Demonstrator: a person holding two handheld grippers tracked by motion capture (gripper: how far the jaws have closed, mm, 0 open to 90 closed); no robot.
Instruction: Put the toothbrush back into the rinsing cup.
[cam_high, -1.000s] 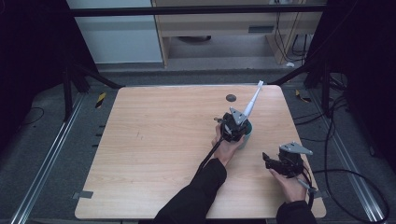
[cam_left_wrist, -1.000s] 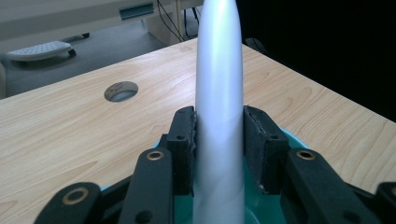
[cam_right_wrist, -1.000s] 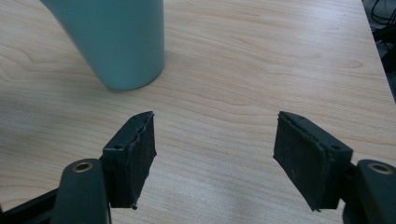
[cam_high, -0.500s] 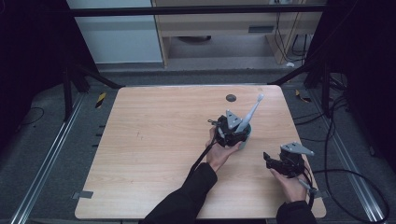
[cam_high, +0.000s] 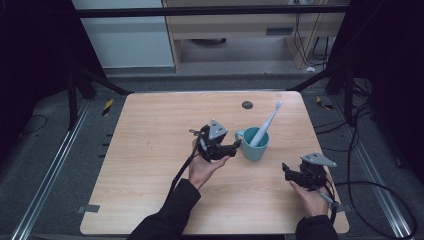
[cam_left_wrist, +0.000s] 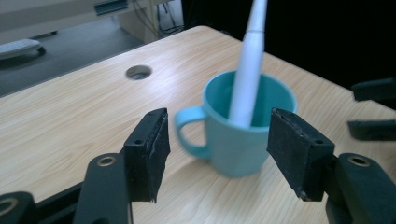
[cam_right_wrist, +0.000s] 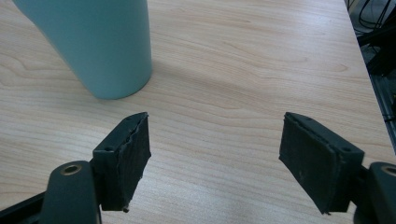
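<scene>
A teal mug (cam_high: 254, 145) stands on the wooden table right of centre, its handle to the left. A white toothbrush (cam_high: 266, 124) stands in it, leaning up and to the right. My left gripper (cam_high: 234, 146) sits just left of the mug and points at it; its jaws have just been opening and nothing is between them. In the left gripper view the mug (cam_left_wrist: 243, 135) and toothbrush (cam_left_wrist: 247, 70) lie a little beyond the open left gripper (cam_left_wrist: 220, 140). My right gripper (cam_high: 286, 170) rests open near the front right, with the mug (cam_right_wrist: 98, 42) ahead of the right gripper (cam_right_wrist: 215, 149).
A round cable hole (cam_high: 247, 105) sits in the table (cam_high: 150, 165) behind the mug. The table's right edge is close to my right hand. Cables and metal frame legs lie on the dark floor around the table.
The left gripper let go of the toothbrush, which now stands in the mug. Its jaws opened and it drew back to the left of the mug. The right gripper stayed put.
</scene>
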